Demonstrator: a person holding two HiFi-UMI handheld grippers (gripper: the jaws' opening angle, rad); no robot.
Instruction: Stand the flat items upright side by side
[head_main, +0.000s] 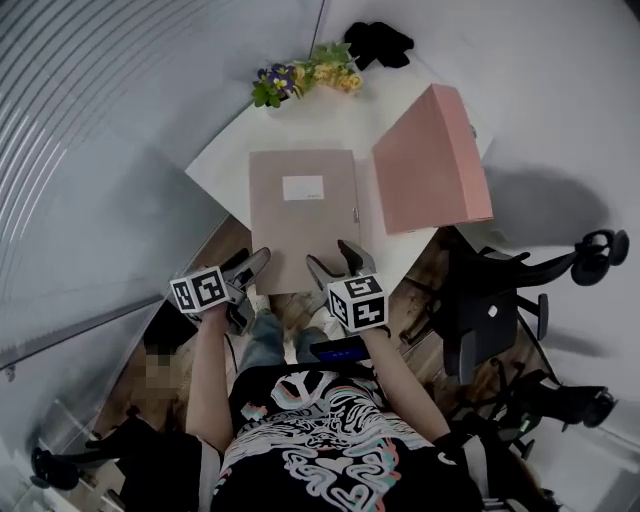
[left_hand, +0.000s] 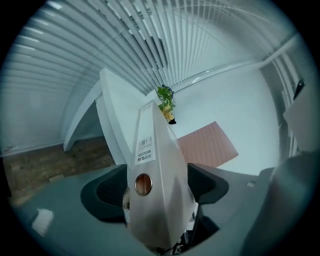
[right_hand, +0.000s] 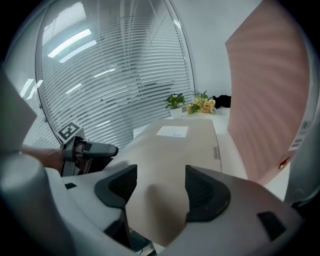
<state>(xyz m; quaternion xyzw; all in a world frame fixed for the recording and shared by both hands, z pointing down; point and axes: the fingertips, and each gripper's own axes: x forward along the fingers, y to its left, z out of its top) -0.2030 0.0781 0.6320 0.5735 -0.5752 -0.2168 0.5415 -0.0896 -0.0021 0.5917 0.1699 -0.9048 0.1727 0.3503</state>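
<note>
In the head view the beige folder (head_main: 303, 215), flat on the worktop (head_main: 230, 150) beside the pink folder (head_main: 430, 165), is being met at its near edge by the left gripper (head_main: 250, 275) and the right gripper (head_main: 335, 262), both being held with jaws apart.

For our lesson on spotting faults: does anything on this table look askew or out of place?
Yes. The pink file box lies flat and skewed, its corner past the table's right edge. The beige file box juts over the near edge. Neither stands upright.
</note>
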